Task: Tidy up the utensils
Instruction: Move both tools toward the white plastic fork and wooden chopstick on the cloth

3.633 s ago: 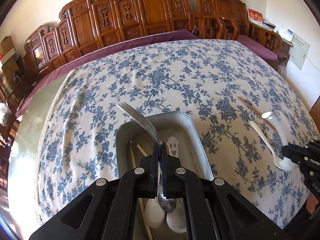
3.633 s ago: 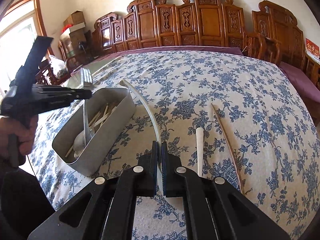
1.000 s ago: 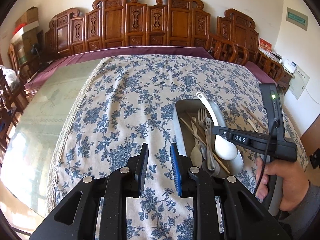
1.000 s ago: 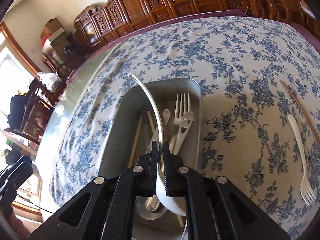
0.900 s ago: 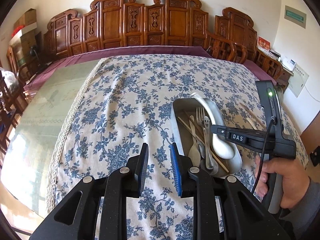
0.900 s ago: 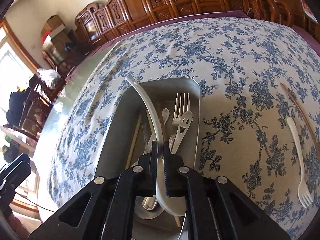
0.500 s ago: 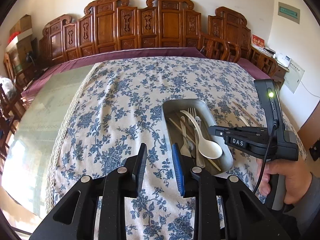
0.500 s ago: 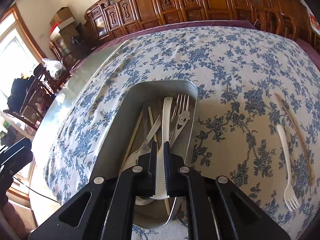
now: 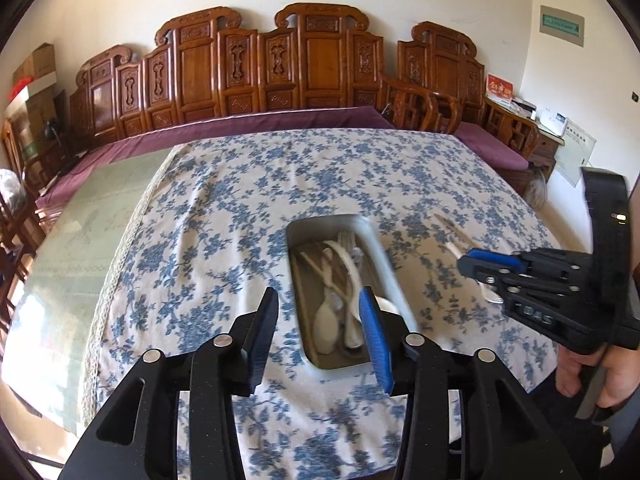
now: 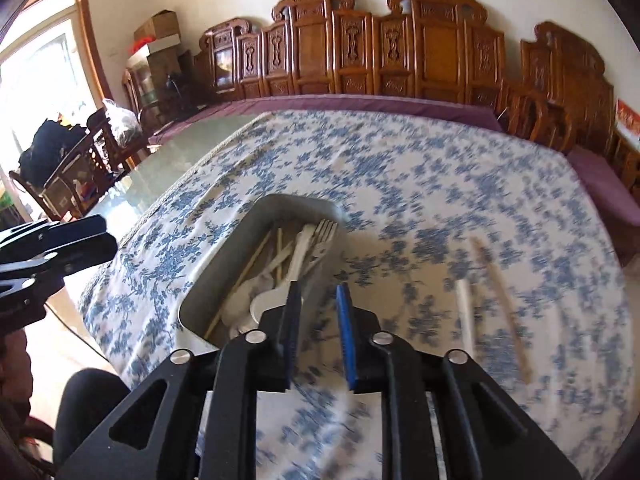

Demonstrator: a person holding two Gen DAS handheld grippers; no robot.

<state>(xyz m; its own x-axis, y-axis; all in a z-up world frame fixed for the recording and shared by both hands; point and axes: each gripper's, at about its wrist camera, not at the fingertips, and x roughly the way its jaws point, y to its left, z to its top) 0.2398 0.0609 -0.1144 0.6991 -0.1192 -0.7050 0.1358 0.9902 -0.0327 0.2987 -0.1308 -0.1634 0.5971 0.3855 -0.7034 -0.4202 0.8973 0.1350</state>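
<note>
Spoons, forks and chopsticks already lie in my metal tray (image 10: 208,280) on the flowered tablecloth (image 9: 240,200), their long sides running along the tray toward the far chairs. A white plastic fork (image 10: 466,312) and a chopstick (image 10: 504,300) still wait beside it, pointing the same way. My left gripper (image 9: 320,328) and right gripper (image 10: 318,332) are both opening with nothing between the fingers.
</note>
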